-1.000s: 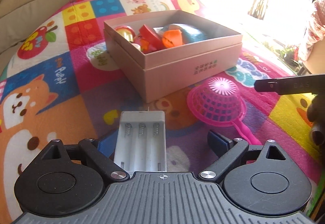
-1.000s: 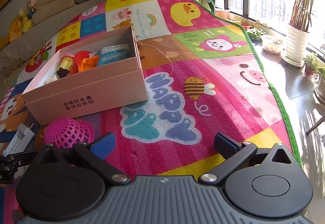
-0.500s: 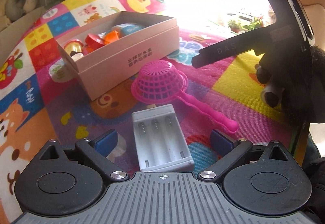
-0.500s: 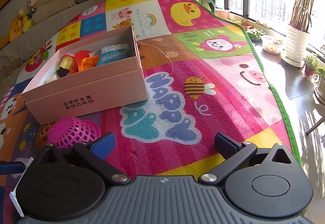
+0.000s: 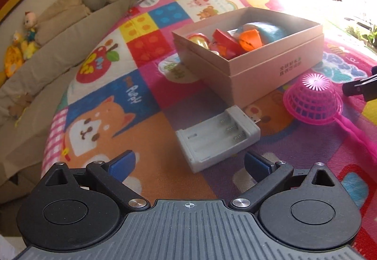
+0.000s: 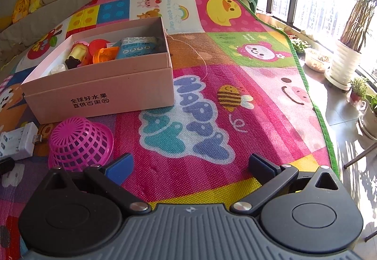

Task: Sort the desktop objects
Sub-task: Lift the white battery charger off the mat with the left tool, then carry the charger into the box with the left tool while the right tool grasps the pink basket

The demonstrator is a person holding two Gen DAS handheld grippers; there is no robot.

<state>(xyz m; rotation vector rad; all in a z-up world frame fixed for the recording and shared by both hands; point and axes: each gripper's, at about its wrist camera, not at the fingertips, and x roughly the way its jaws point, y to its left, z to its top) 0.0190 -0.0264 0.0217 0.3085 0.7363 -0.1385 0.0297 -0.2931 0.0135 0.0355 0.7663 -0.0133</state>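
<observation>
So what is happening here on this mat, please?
A person holds two grippers and is sorting small things into the pink box, which already holds several toys. Both grippers are open and hold nothing. The left gripper points at the grey battery case, which lies on the mat in front of the box. The pink strainer lies upside down beside it, near the right gripper. Neither is in the box yet.
</observation>
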